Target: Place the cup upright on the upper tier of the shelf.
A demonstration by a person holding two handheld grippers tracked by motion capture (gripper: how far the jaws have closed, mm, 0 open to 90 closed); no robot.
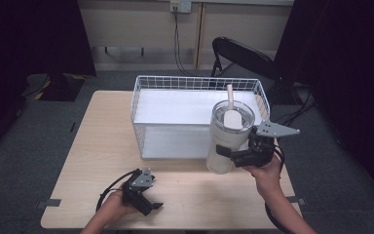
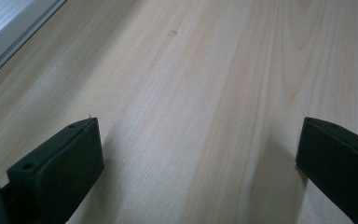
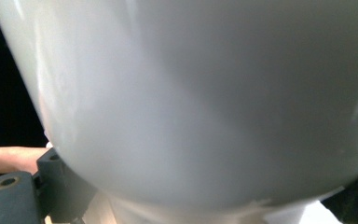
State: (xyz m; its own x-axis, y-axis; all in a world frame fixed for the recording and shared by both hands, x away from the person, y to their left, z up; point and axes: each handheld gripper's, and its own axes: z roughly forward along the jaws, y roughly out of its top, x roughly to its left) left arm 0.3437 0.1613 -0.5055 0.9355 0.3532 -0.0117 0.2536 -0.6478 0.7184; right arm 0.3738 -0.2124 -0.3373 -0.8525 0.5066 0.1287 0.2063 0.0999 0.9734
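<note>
A white tumbler (image 1: 225, 139) with a clear lid and a pale straw stands nearly upright at the front right corner of the white wire basket (image 1: 195, 83). It looks raised off the table. My right gripper (image 1: 226, 152) is shut on its lower body from the right. In the right gripper view the tumbler's white wall (image 3: 205, 93) sits between the two black jaws of the right gripper (image 3: 205, 196). My left gripper (image 1: 151, 207) rests low at the table's front left. Its jaws stand wide apart over bare wood, so the left gripper (image 2: 198, 140) is open and holds nothing.
The light wooden table (image 1: 102, 146) has bare surface left of and in front of the basket. A basket edge (image 2: 9, 28) shows in the left gripper view's top left corner. A black folding chair (image 1: 243, 56) stands behind the table, with cables on the grey floor.
</note>
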